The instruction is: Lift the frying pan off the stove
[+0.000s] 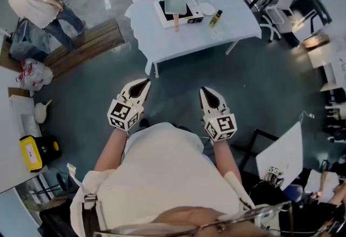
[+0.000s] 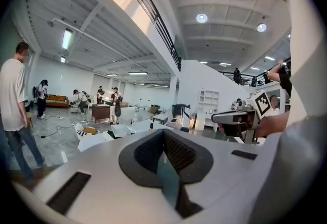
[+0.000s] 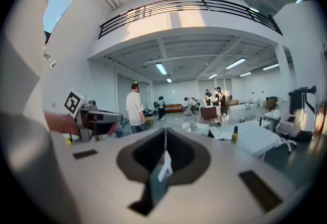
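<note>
Close under the head camera a person's pale shirt fills the bottom edge, and beyond it the left hand-held gripper and right hand-held gripper sit side by side, well short of the white bench. On the bench the frying pan rests on the stove, dead ahead between them, its handle running back toward the person, neither side clearly nearer. Left gripper view shows its jaws pressed together on nothing; right gripper view shows the same, with the bench ahead and rightward, the pan too small to pick out.
</note>
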`<state>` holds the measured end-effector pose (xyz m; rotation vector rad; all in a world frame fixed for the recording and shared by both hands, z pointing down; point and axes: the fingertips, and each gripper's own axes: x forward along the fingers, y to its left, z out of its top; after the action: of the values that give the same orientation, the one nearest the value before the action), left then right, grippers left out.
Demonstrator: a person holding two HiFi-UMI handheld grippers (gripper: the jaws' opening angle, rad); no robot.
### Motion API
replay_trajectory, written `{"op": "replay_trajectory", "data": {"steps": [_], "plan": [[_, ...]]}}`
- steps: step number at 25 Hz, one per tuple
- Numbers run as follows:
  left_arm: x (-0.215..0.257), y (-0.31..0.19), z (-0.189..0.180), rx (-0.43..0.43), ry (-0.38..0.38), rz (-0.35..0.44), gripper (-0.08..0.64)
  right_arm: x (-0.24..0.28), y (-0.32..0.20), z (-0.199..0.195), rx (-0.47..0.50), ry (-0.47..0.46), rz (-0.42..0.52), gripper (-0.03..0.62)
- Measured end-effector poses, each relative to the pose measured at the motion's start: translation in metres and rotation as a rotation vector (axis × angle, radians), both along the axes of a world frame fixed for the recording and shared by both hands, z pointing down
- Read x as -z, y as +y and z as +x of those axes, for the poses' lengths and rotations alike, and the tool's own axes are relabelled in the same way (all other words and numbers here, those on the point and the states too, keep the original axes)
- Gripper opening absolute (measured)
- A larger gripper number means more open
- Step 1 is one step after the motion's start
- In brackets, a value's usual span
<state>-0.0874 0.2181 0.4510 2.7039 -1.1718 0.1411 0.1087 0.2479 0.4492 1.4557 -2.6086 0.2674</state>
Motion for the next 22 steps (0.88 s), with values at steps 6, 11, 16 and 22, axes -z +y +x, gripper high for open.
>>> {"op": "replay_trajectory", "data": {"steps": [6, 11, 16, 22], "plan": [[0.001, 0.0, 0.014, 0.01, 0.0, 0.003, 0.031, 0.002, -0.003, 0.011, 0.03, -0.009, 0.001, 0.035], [0.001, 0.002, 0.031, 0.025, 0.003, 0.016, 0.029, 0.002, -0.007, 0.027, 0.052, -0.009, -0.004, 0.035], [-0.005, 0.003, 0.047, 0.053, 0.003, 0.019, 0.031, -0.004, -0.009, 0.043, 0.088, -0.001, -0.001, 0.035], [-0.012, -0.003, 0.057, 0.059, 0.009, -0.003, 0.031, -0.012, -0.021, 0.056, 0.083, -0.02, -0.019, 0.035]]}}
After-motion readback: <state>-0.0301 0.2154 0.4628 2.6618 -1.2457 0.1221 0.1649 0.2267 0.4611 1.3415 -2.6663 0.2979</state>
